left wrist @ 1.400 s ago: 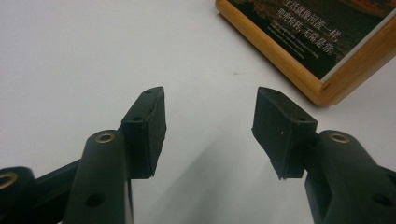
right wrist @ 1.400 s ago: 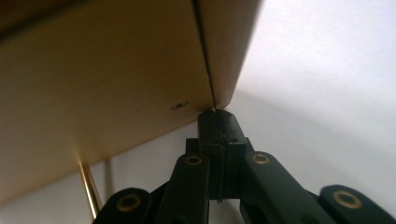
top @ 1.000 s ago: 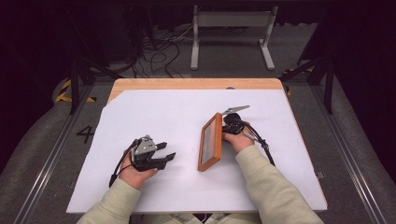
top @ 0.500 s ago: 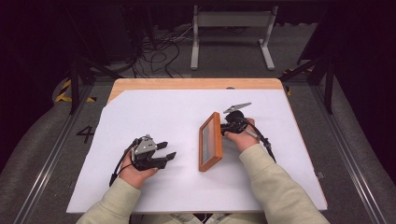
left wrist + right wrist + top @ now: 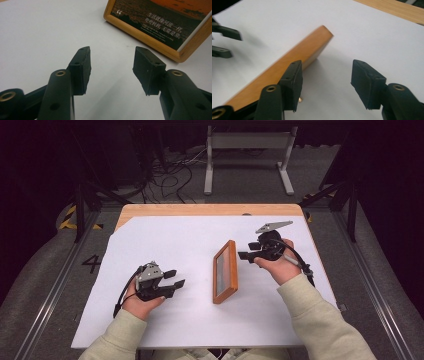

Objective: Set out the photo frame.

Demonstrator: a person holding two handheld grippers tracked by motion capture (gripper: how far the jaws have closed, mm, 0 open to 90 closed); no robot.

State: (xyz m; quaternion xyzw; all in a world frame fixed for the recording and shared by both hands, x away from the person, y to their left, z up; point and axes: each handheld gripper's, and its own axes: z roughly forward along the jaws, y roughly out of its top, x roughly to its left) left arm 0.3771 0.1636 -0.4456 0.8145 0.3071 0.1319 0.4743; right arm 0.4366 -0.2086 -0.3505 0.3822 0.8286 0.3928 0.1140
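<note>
My right gripper [image 5: 243, 255] had just opened off the wooden picture frame [image 5: 225, 271] and drawn back, leaving it standing on the worktop [image 5: 165, 240], my left gripper [image 5: 177, 279] open and empty nearby.

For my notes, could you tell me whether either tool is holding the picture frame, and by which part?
Nothing is held: the right tool has just been opening beside the picture frame, and the left tool is open too.

The right gripper [image 5: 245, 255] has opened, releasing the picture frame [image 5: 225, 271].
</note>
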